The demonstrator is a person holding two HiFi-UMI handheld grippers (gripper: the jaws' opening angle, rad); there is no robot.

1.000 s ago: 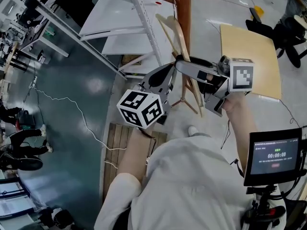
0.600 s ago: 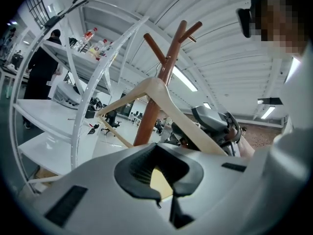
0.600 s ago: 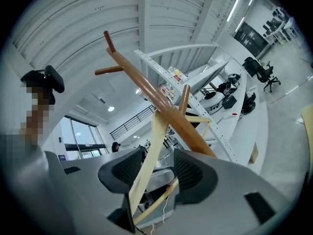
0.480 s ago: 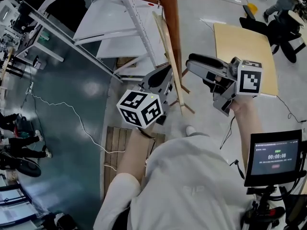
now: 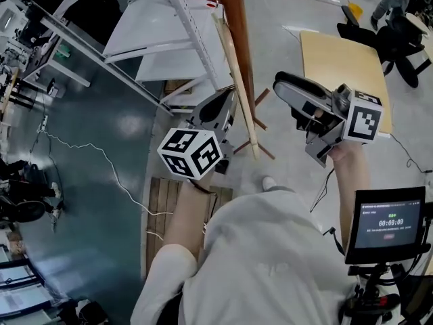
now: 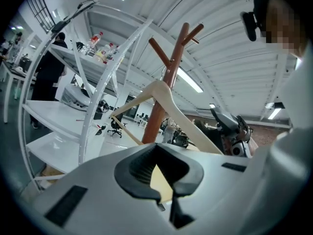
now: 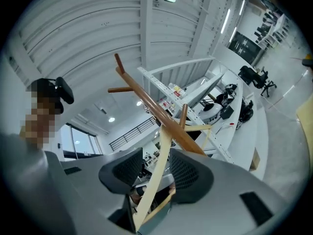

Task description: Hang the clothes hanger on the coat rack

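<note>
My left gripper (image 5: 223, 103) (image 6: 159, 168) is clamped on the pale, smooth wooden clothes hanger (image 5: 238, 87) (image 6: 188, 126). Its ribbed black pads (image 6: 142, 168) pinch the lower end of one flat, tapering arm. My right gripper (image 5: 281, 83) (image 7: 156, 170) stands just beside the hanger, not touching it. Its jaws are spread wide, and the hanger's thin arm only lines up in the gap between its mesh-textured pads (image 7: 188, 173). The hanger rises steeply alongside the round, glossy reddish-brown wooden coat rack (image 5: 238, 39) (image 6: 157, 114), with its peak up by the forked pegs (image 6: 168, 58). I cannot tell whether its hook has caught one. A white tubular metal shelf frame (image 5: 196, 32) stands just behind.
</note>
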